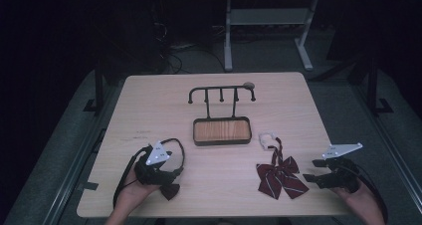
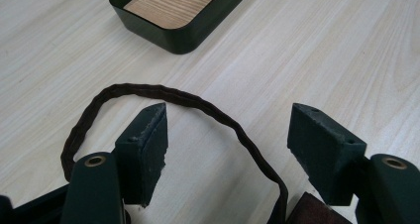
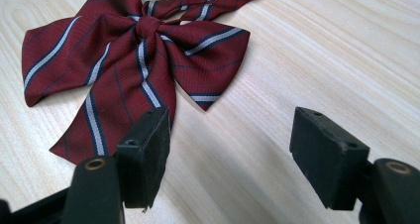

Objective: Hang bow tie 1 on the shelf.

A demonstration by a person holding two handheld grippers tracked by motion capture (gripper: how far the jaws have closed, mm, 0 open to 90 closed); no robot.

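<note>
near the front edge of the table (image 1: 149, 110), our left hand (image 1: 130, 195) comes in low from the bottom, holding the left gripper (image 1: 161, 171) nearly level and aimed ahead. its jaws stand wide apart with nothing clamped; a dark brown strap (image 2: 163, 92) loops just ahead of and around the left jaw, and a dark brown bow (image 1: 170, 190) lies under the claw. well ahead sits the wood-floored tray (image 2: 173, 33). our right hand (image 1: 361, 202) holds the right gripper (image 1: 314, 170) pointing left, jaws also spread and empty, with the striped red bow tie (image 3: 129, 55) lying just beyond its left jaw.
</note>
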